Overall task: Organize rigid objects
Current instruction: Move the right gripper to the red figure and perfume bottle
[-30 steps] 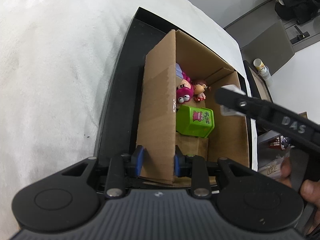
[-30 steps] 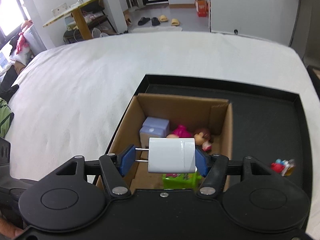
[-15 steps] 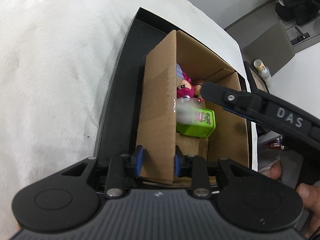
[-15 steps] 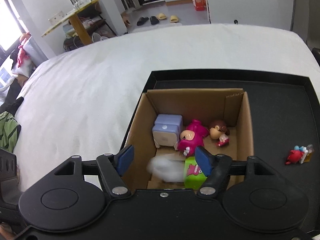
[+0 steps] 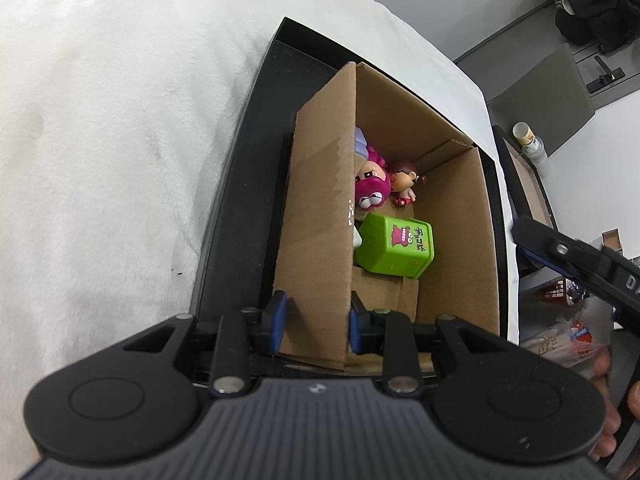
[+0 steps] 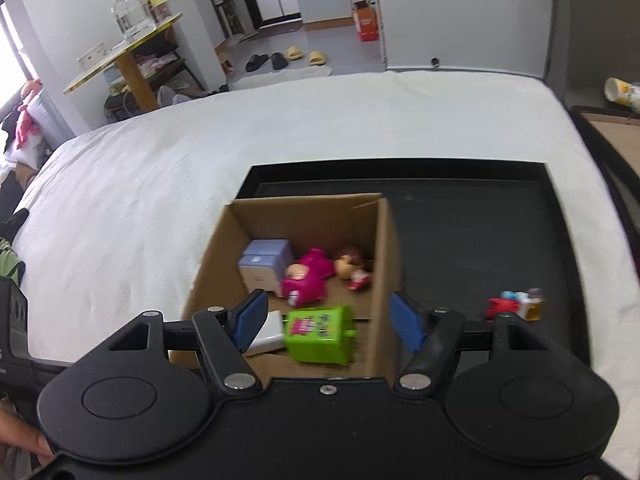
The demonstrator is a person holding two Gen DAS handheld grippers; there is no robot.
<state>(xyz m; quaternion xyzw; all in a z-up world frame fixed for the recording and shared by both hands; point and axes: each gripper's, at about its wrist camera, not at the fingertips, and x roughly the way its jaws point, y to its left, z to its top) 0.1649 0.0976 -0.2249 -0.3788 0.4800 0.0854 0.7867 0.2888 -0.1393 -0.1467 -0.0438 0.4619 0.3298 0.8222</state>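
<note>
A cardboard box (image 6: 386,264) stands on a black tray (image 6: 480,232). My left gripper (image 5: 316,320) is shut on the cardboard box's near wall (image 5: 320,216). Inside lie a green toy box (image 6: 320,334), a white charger block (image 6: 268,334), a pink figure (image 6: 306,280), a small doll (image 6: 352,268) and a lavender cube (image 6: 264,264). My right gripper (image 6: 328,320) is open and empty above the box's near end. A small red and blue toy (image 6: 514,305) lies on the tray right of the box.
The tray sits on a white bed cover (image 6: 160,184). A second tray with cardboard (image 6: 612,128) is at the far right. A yellow table (image 6: 124,52) and slippers (image 6: 288,58) stand on the floor beyond the bed.
My right gripper has opened and dropped the white charger block into the box beside the green toy, then pulled back to the right. My left gripper still holds the box wall.
</note>
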